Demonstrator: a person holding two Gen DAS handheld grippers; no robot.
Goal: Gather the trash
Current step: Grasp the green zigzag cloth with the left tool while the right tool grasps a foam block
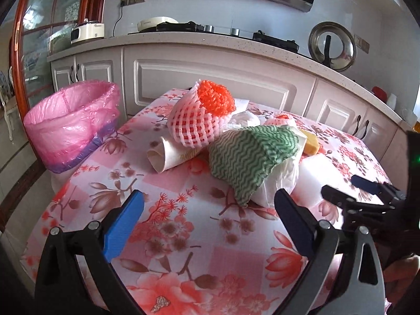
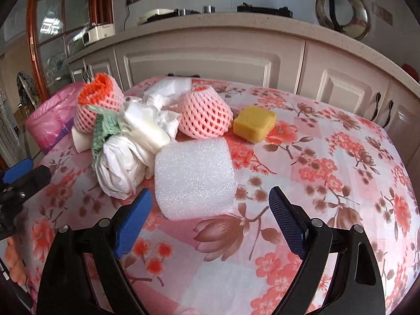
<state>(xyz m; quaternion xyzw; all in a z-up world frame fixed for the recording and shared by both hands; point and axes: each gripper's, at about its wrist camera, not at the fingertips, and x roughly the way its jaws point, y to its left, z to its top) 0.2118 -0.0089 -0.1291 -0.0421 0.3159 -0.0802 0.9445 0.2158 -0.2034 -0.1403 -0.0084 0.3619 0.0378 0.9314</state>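
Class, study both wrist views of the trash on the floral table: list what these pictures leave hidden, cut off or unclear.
- Bin's inside: in the left wrist view the pink bin liner folds over it.
- Rolled paper: the net-wrapped fruit covers its far end.
- White foam block: in the left wrist view the green wavy cloth mostly blocks it.
- Yellow sponge: underside unseen.

No words or numbers can be read here. The white machine (image 1: 88, 32) on the far counter (image 1: 210, 42), at the left, has small marks on its front, but they are too blurry to make out. The rolled paper (image 1: 170, 155) on the flowered cloth has faint print, too small to read.
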